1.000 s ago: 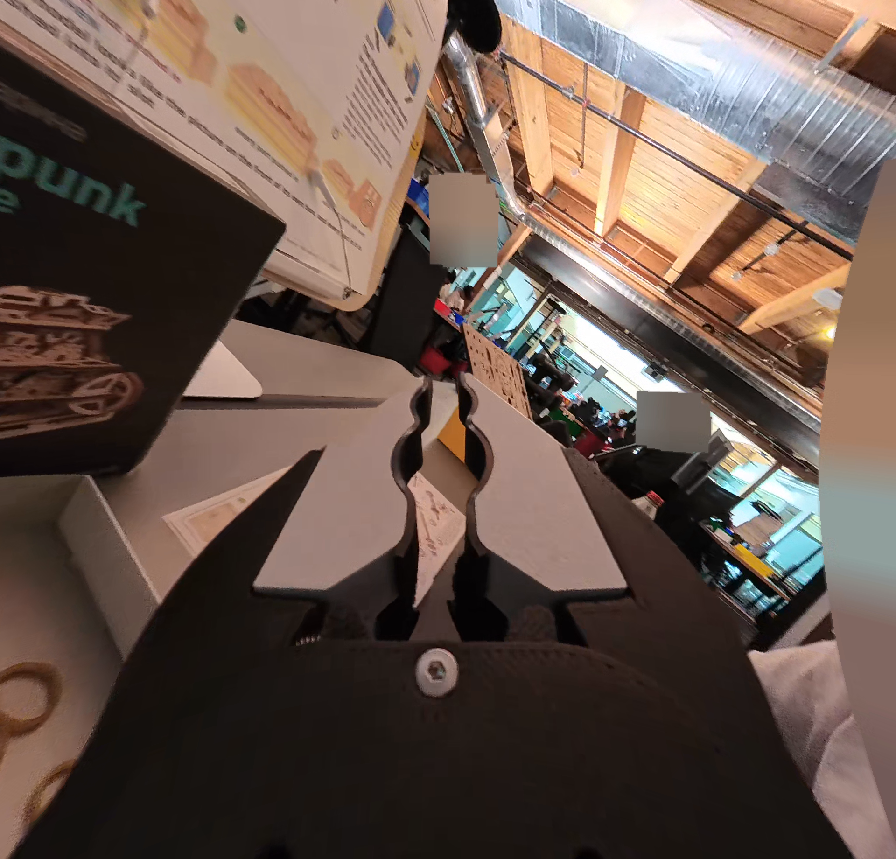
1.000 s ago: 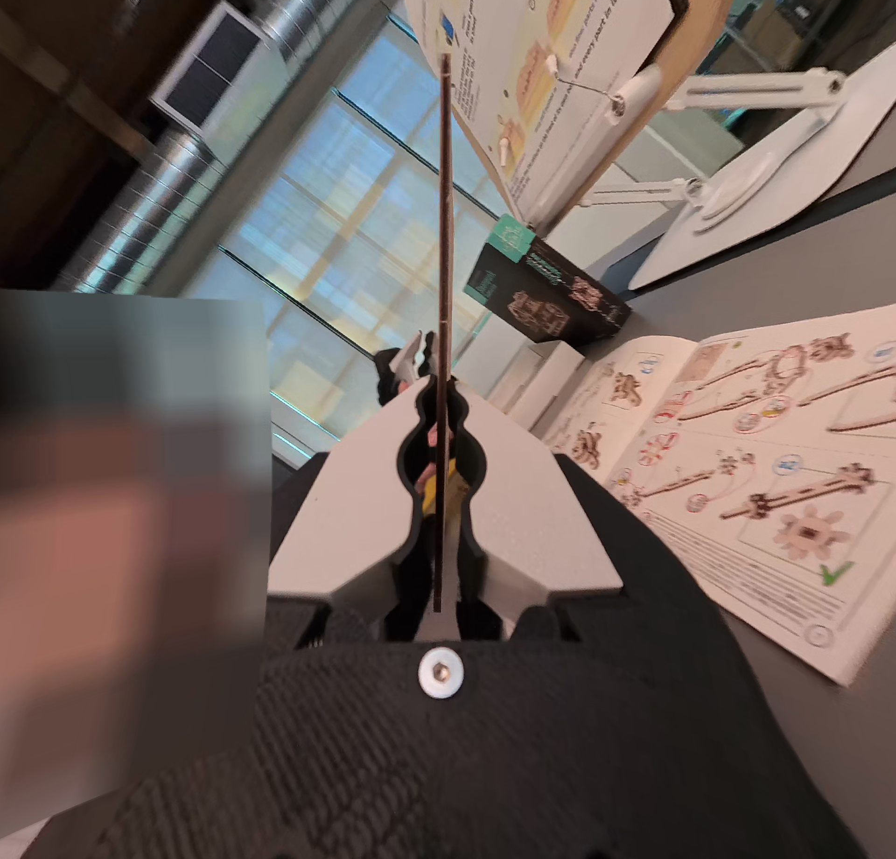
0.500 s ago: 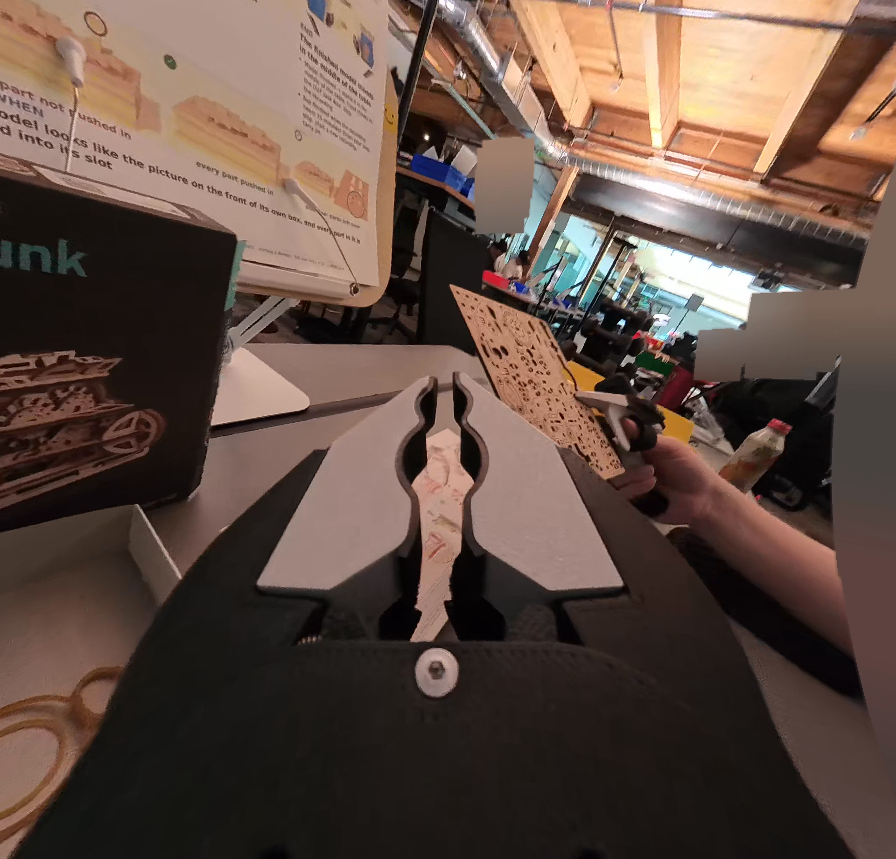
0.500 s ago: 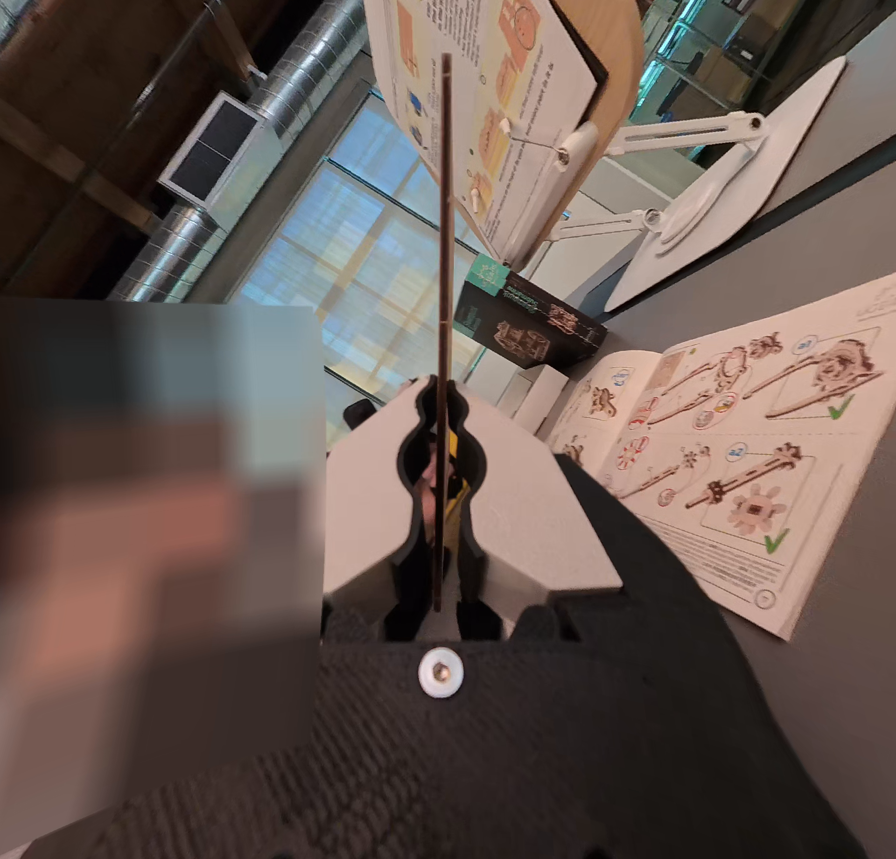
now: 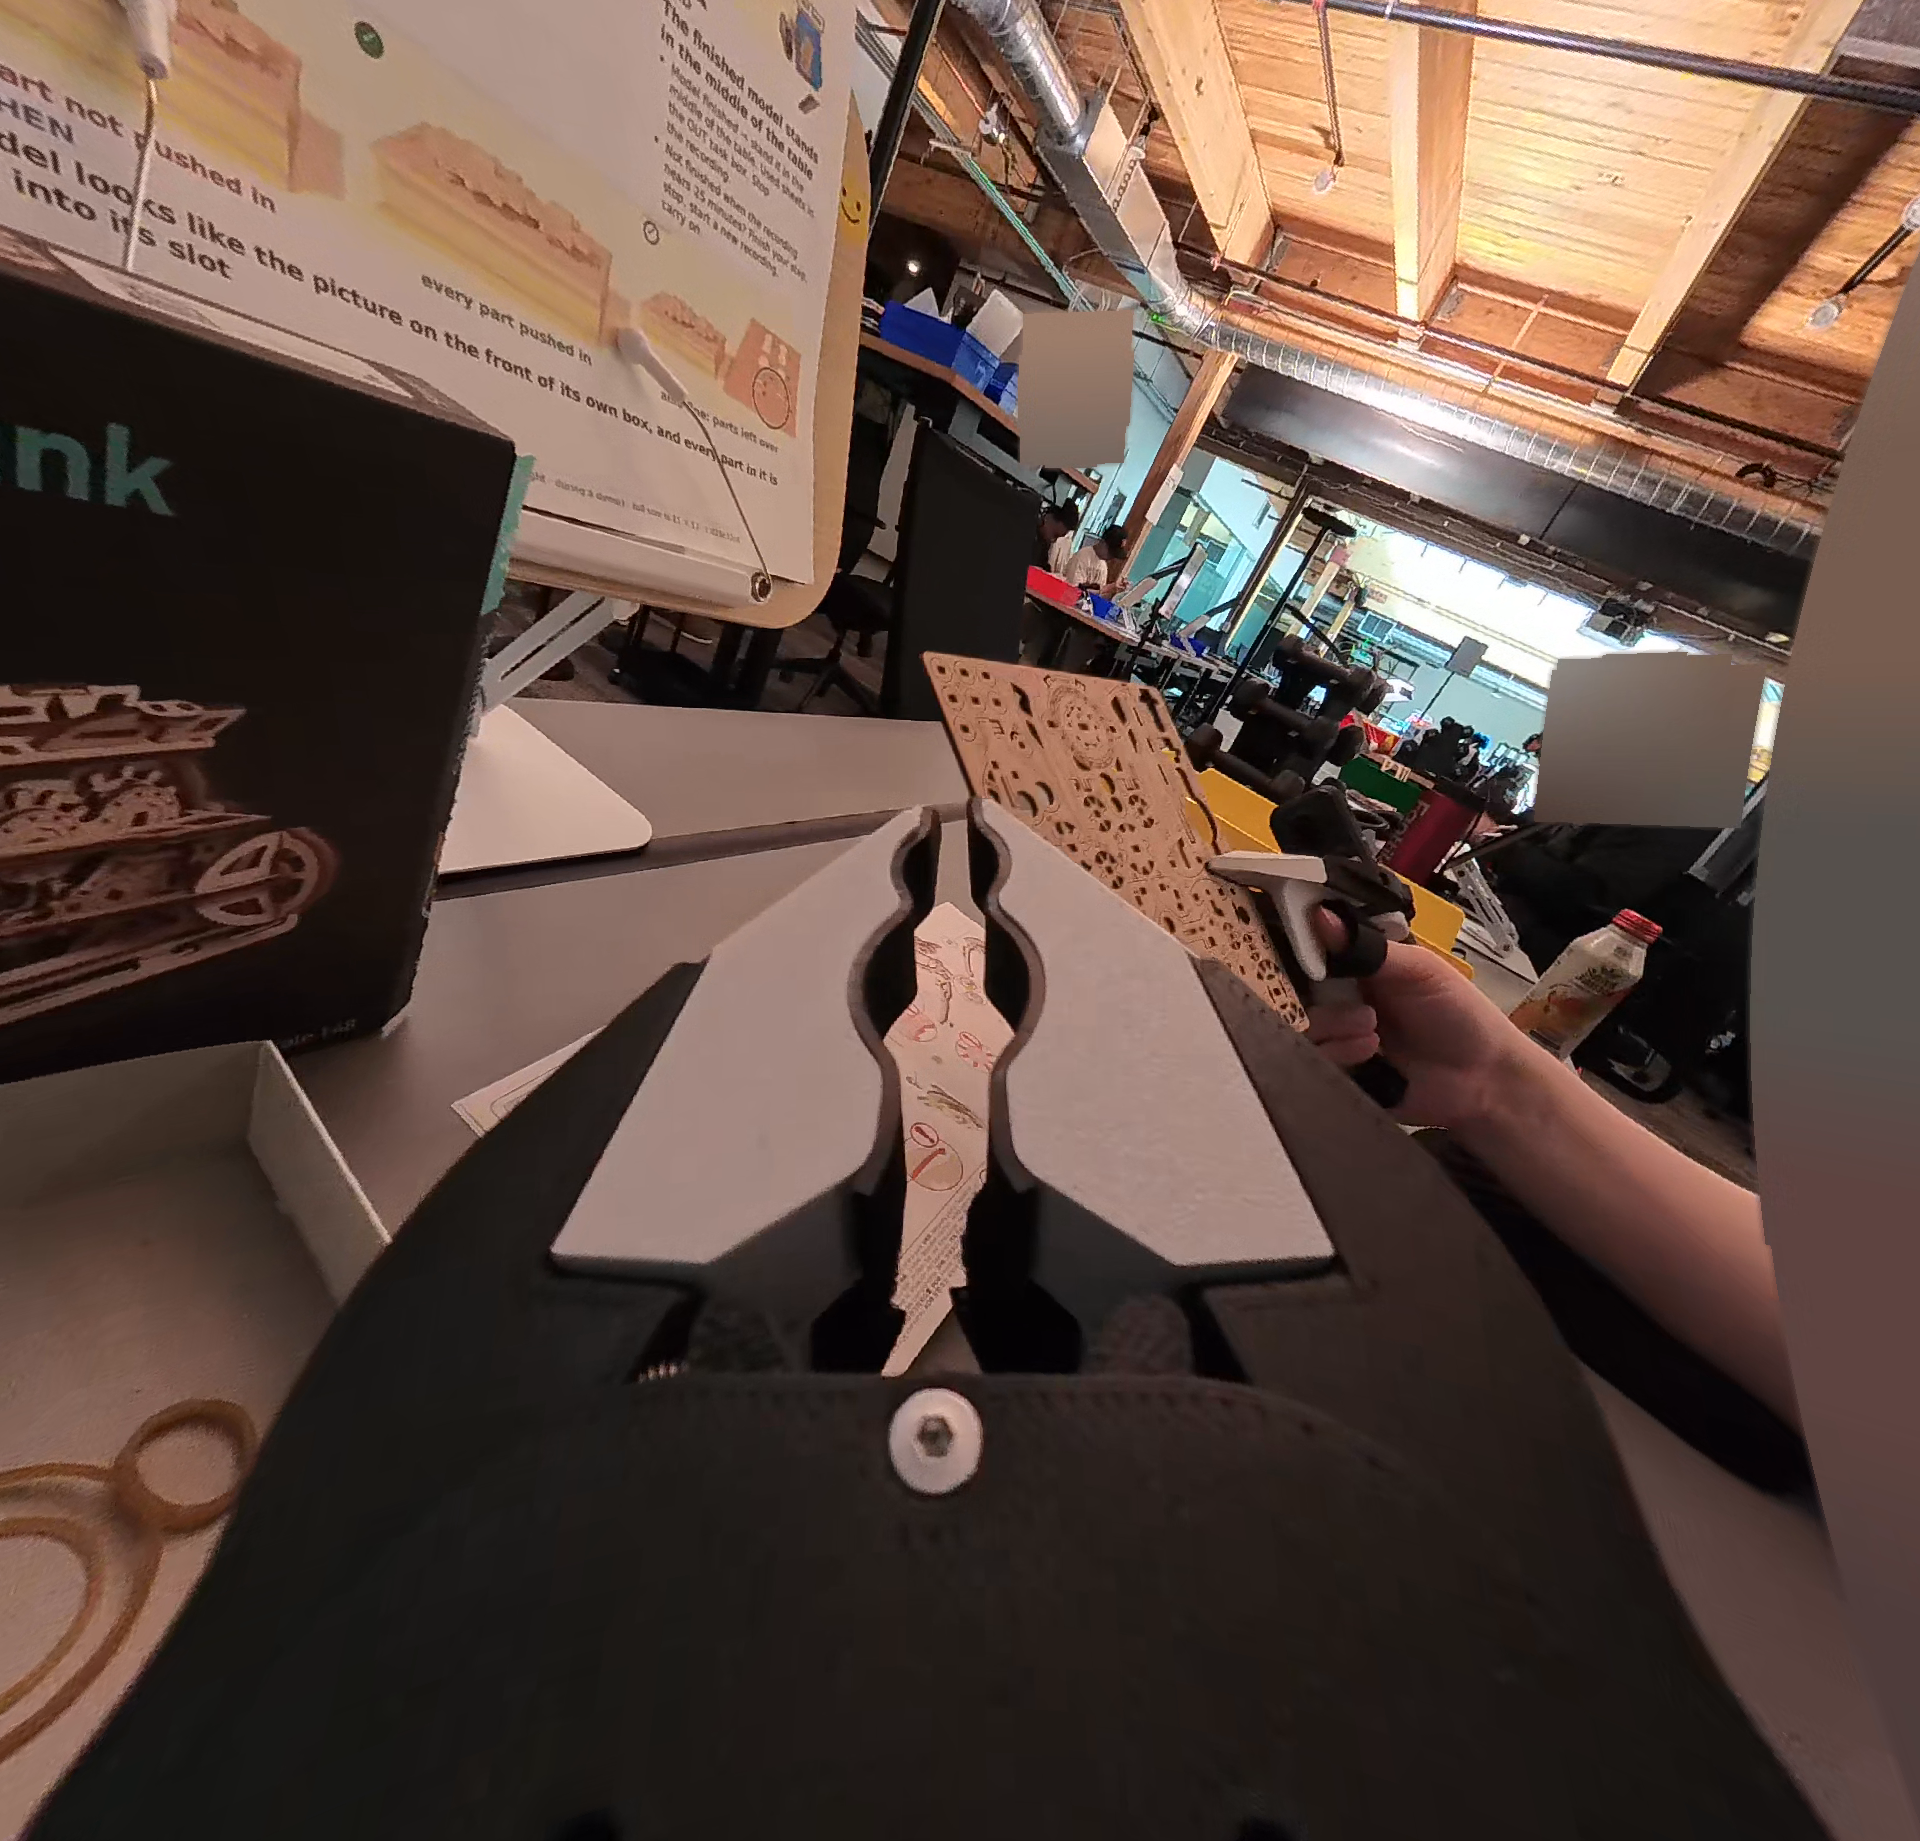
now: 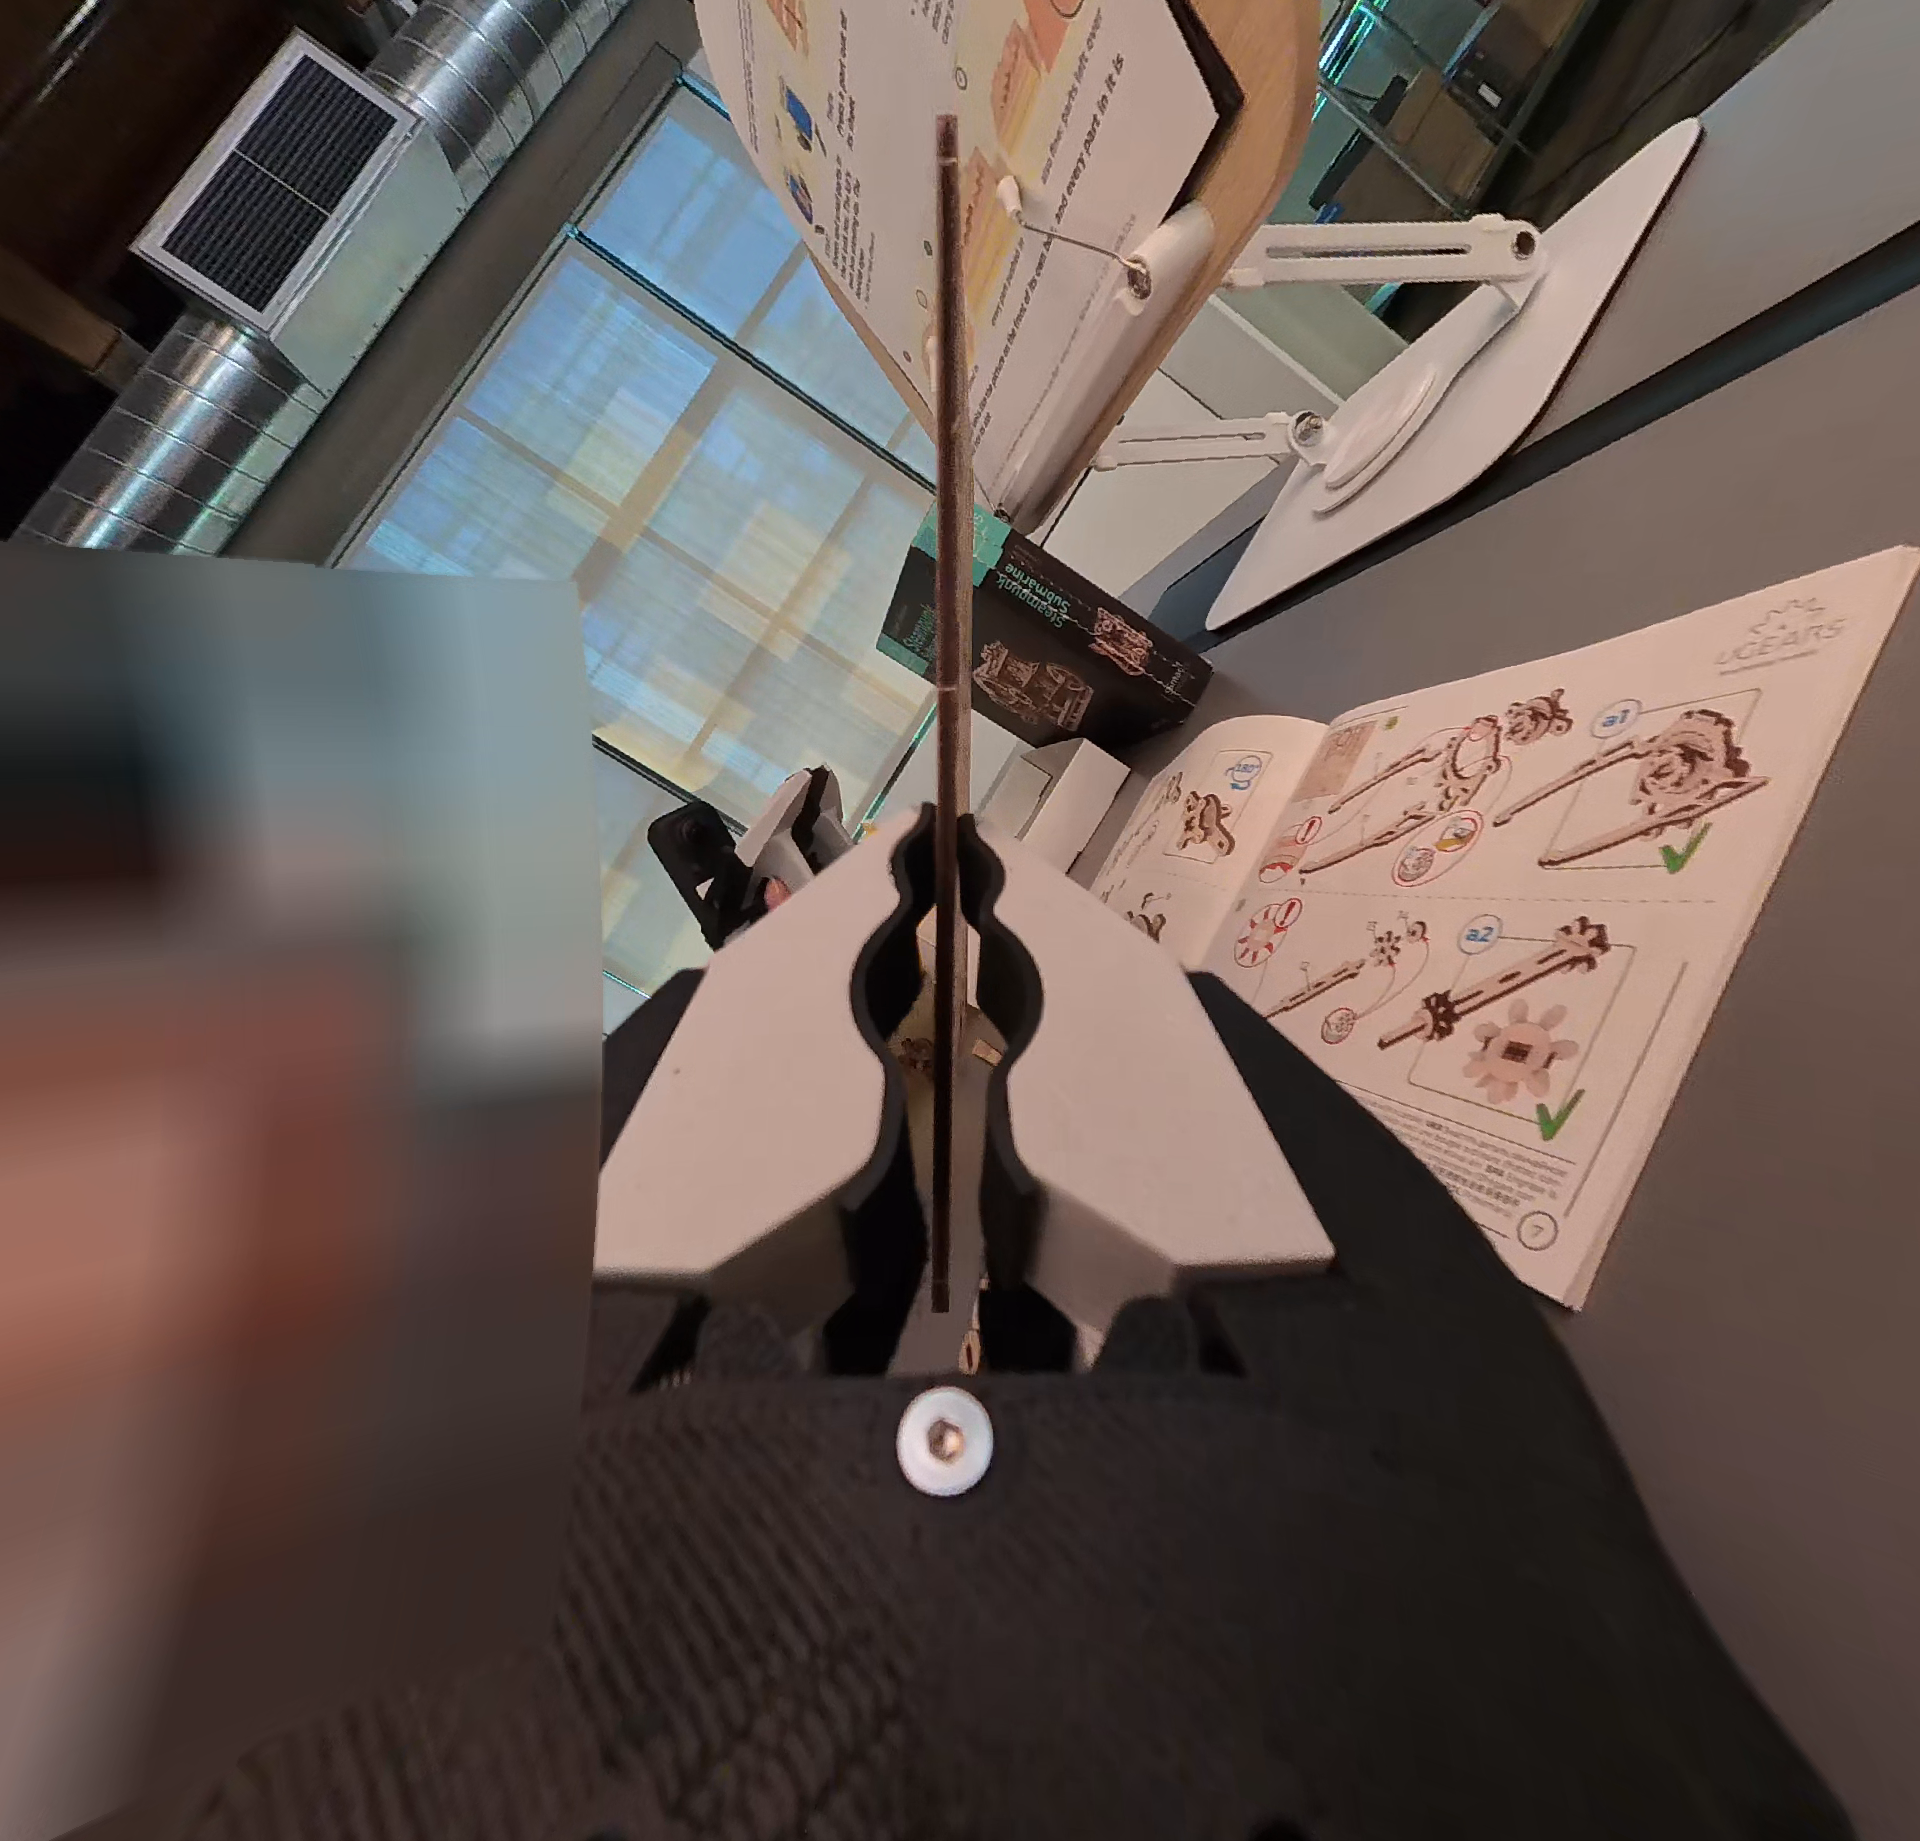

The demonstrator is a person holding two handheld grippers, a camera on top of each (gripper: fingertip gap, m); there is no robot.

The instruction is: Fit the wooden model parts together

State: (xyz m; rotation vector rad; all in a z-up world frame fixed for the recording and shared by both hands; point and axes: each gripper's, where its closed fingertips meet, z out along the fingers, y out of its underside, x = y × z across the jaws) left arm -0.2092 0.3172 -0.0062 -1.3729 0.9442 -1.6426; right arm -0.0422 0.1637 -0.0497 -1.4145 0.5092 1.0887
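Our right claw [image 6: 951, 835] was clenched on the wooden parts sheet [image 6: 952, 503], held upright above the bench [image 6: 1714, 1116]. Our left claw [image 5: 954, 827] hung nearly closed, empty. We judged the sheet thin, light, brittle; best gripped at its solid edge.

A bottle [image 5: 1584, 976] is seen standing beyond the tabletop's [image 5: 748, 763] right edge, and rubber bands [image 5: 182, 1448] are seen lying in a white tray [image 5: 312, 1178] at its left edge.

workshop: exposed ducts [image 5: 1101, 181], workbenches [image 5: 1132, 617]
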